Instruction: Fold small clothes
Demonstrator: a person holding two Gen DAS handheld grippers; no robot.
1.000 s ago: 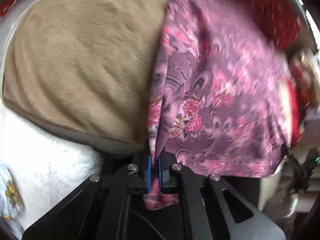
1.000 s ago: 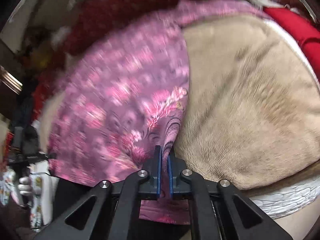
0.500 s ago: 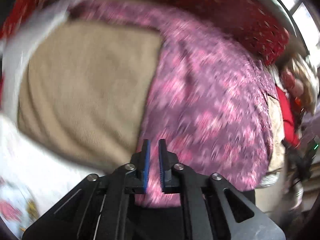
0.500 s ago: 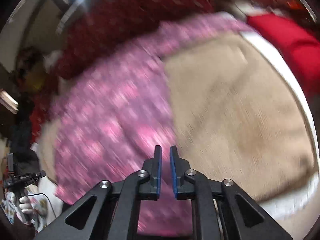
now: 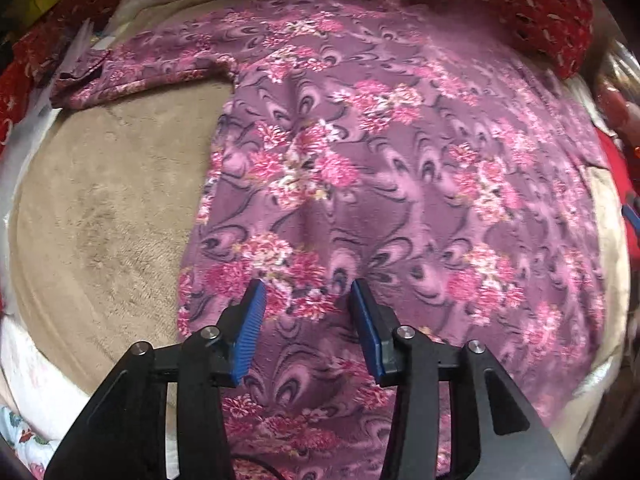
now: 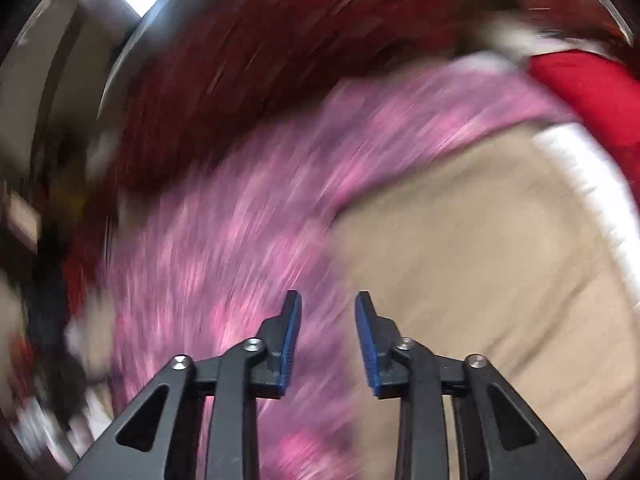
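A purple floral garment (image 5: 380, 184) lies spread flat on a tan blanket (image 5: 108, 208), one sleeve (image 5: 136, 68) stretched to the far left. My left gripper (image 5: 307, 288) is open and empty, above the garment's near hem. In the blurred right wrist view the garment (image 6: 224, 248) lies left of the tan blanket (image 6: 480, 248). My right gripper (image 6: 327, 300) is open and empty, above the garment's right edge.
A dark red patterned cloth (image 5: 500, 4) lies behind the garment, also in the right wrist view (image 6: 280, 60). White quilted bedding (image 5: 36, 376) edges the blanket at the near left. A red item (image 6: 592, 92) and a white border (image 6: 592, 184) lie at the right.
Both grippers let go of the garment and opened. The garment dropped flat onto the blanket. Both grippers pulled back above it; the right one is moving fast.
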